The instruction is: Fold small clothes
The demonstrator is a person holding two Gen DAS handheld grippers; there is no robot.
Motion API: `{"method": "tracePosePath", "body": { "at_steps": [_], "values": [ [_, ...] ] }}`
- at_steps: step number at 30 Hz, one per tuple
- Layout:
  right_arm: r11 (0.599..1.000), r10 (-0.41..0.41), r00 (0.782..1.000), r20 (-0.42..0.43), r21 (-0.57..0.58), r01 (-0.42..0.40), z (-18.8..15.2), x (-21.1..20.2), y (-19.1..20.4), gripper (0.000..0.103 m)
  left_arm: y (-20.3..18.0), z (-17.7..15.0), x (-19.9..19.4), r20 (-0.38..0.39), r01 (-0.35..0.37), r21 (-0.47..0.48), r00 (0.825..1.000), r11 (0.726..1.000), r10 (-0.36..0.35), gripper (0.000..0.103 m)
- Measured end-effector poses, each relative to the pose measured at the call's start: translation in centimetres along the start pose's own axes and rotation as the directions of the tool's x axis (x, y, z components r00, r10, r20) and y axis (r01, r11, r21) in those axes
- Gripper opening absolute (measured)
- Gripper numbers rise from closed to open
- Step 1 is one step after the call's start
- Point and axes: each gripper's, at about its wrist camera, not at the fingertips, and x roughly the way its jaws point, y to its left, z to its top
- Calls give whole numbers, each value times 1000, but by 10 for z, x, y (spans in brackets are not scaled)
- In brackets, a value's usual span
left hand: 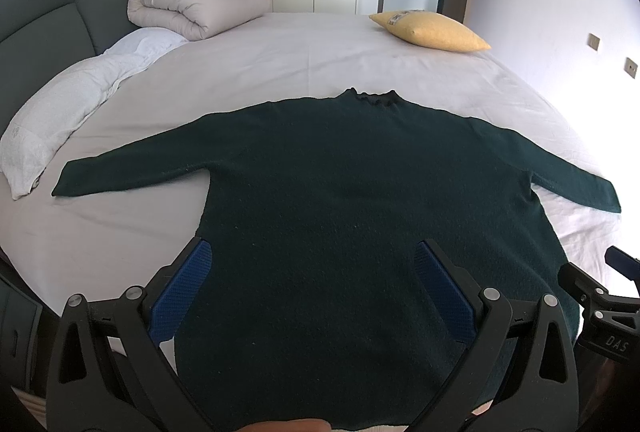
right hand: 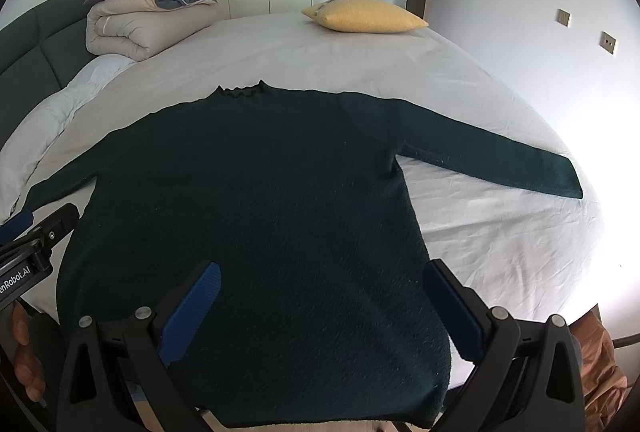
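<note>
Dark green sweater [left hand: 360,199] spread flat on the bed [left hand: 280,47], collar at 12 o'clock, sleeves toward 9 and 3; left tongs [left hand: 312,288] and right tongs [right hand: 324,308] hover spread, empty, near its hem: folding apparently unstarted, a sleeve grasp likely next.

The sweater [left hand: 340,191] is very dark green, with no pattern. The bed sheet [left hand: 280,63] is plain pale white. One pillow [left hand: 432,31] is yellow. The rolled quilt [left hand: 192,7] is light pink with blue inside. The headboard [left hand: 44,15] is dark grey-green. The tongs have blue bumpy pads [left hand: 188,288] on black arms
</note>
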Motion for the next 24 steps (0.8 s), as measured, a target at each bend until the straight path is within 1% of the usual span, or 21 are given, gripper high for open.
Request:
{"method": "tracePosePath", "body": {
  "at_steps": [5, 10, 17, 19, 24],
  "values": [
    [1000, 0, 1000, -1, 1, 0, -4, -3, 2, 103, -1, -1, 1, -1, 0, 0, 1000, 1000, 0, 103],
    [1000, 3, 1000, -4, 4, -3, 1, 0, -1, 103, 0, -3, 2, -2, 1, 0, 1000, 1000, -1, 103],
    [1000, 1, 1000, -7, 2, -1, -5, -1, 2, 103, 0, -4, 3, -3, 2, 1, 1000, 1000, -2, 103],
    [1000, 1, 1000, -9, 0, -1, -2, 0, 1, 103, 0, -4, 3, -4, 2, 1, 1000, 1000, -2, 103],
    [1000, 0, 1000, -11, -3, 0, -8, -2, 4, 103, 0, -6, 5, -5, 3, 1, 1000, 1000, -3, 103]
  ]
}}
